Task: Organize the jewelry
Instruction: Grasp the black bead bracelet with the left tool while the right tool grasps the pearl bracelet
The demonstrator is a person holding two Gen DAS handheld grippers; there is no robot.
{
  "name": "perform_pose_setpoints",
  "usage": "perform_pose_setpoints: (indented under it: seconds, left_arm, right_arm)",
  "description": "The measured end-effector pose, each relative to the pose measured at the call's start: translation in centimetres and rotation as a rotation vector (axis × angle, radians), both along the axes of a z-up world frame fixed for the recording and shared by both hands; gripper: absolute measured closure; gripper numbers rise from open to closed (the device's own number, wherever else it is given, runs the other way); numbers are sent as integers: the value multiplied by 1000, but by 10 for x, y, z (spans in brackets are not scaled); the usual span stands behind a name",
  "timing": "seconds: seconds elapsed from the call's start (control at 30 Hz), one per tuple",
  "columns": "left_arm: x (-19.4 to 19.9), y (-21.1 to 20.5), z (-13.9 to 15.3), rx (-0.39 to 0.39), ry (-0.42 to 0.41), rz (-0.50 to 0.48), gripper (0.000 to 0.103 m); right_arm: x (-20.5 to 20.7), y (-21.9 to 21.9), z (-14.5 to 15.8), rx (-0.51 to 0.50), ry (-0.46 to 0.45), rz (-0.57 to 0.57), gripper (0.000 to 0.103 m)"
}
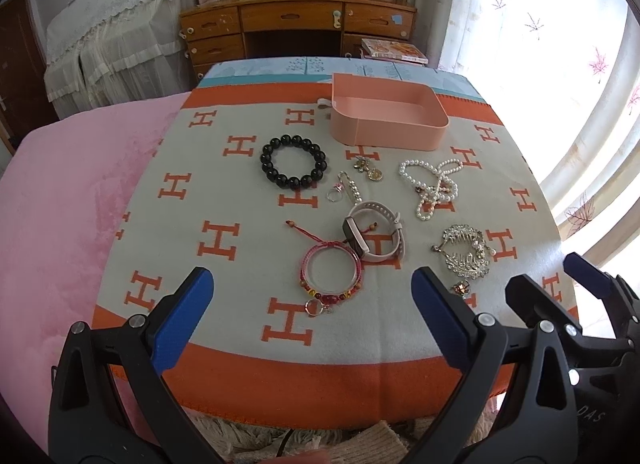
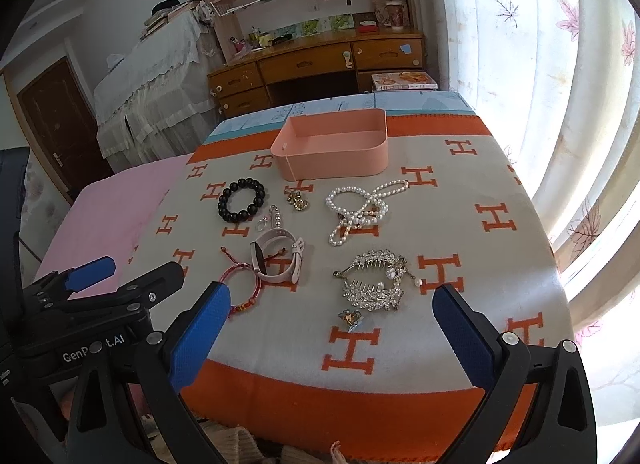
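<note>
Jewelry lies spread on an orange-and-grey H-pattern blanket (image 1: 240, 248). An empty pink box (image 1: 386, 111) (image 2: 334, 149) stands at the far side. In front of it lie a black bead bracelet (image 1: 294, 161) (image 2: 242, 199), a pearl necklace (image 1: 434, 185) (image 2: 360, 207), a pink-strap watch (image 1: 374, 236) (image 2: 278, 260), red string bracelets (image 1: 330, 276) (image 2: 244, 288), a silver hair comb (image 1: 466, 252) (image 2: 374, 280), a gold charm (image 1: 368, 167) and a small ring (image 1: 333, 195). My left gripper (image 1: 312, 296) is open above the near edge. My right gripper (image 2: 332, 314) is open beside it.
A pink blanket (image 1: 60, 215) covers the bed to the left. A wooden desk (image 1: 296, 29) stands beyond the bed. Curtains (image 2: 540, 63) hang on the right. A small brooch (image 2: 350, 318) lies near the comb.
</note>
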State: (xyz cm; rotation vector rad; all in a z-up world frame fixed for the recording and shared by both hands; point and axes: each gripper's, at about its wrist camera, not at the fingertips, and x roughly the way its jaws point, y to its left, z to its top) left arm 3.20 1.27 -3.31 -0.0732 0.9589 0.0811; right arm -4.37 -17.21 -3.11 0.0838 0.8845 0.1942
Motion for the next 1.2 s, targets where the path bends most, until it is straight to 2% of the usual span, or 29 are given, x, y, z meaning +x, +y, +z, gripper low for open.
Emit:
perform_pose_setpoints:
  seconds: [0.1, 0.17, 0.33, 0.5, 0.6, 0.67, 0.83, 0.93, 0.97, 1.07, 1.2]
  left_arm:
    - [15, 9, -6, -32, 41, -4, 5]
    - [32, 20, -13, -26, 77, 18, 5]
    - [72, 57, -20, -21, 124, 119, 5]
    - [110, 102, -12, -75, 142, 222, 8]
    - [132, 119, -5, -35, 131, 271, 16]
    - [145, 124, -3, -31, 131, 250, 17]
    - [178, 118, -4, -52, 170, 117, 17]
    - [192, 113, -16, -38, 200, 87, 17]
    - [198, 111, -24, -37, 234, 71, 17]
    - [210, 108, -48, -54, 320, 57, 17]
    - [220, 107, -69, -13, 362, 59, 17]
  right_arm:
    - [11, -5, -7, 42, 61, 14, 0]
    - [23, -6, -18, 59, 120, 12, 0]
    - [58, -11, -39, 38, 231, -2, 19]
    - [98, -16, -39, 35, 293, -3, 29]
    - [120, -19, -29, 54, 325, 0, 32]
    - [135, -16, -22, 52, 339, 1, 32]
    - [178, -11, -16, 28, 389, 3, 35]
    - [189, -6, -22, 9, 449, 10, 35]
    - [202, -4, -26, 3, 467, 7, 35]
    - [214, 4, -37, -2, 531, -11, 41]
    - [217, 15, -56, 0, 599, -48, 51]
